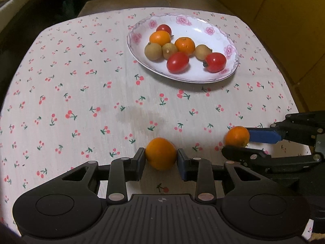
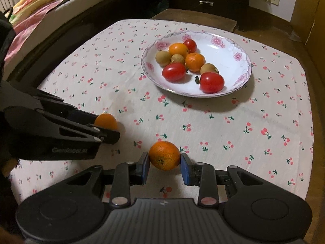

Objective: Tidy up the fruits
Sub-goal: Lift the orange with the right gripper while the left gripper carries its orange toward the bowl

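Observation:
A white flowered plate at the far side of the table holds two small oranges, three red tomatoes and three brown longans. My left gripper is shut on a small orange near the table's front. My right gripper is shut on another small orange. Each gripper shows in the other's view: the right one with its orange, the left one with its orange.
The table has a white cherry-print cloth. A yellow cardboard box stands at the right. A bed with coloured bedding lies at the left, a dark cabinet behind.

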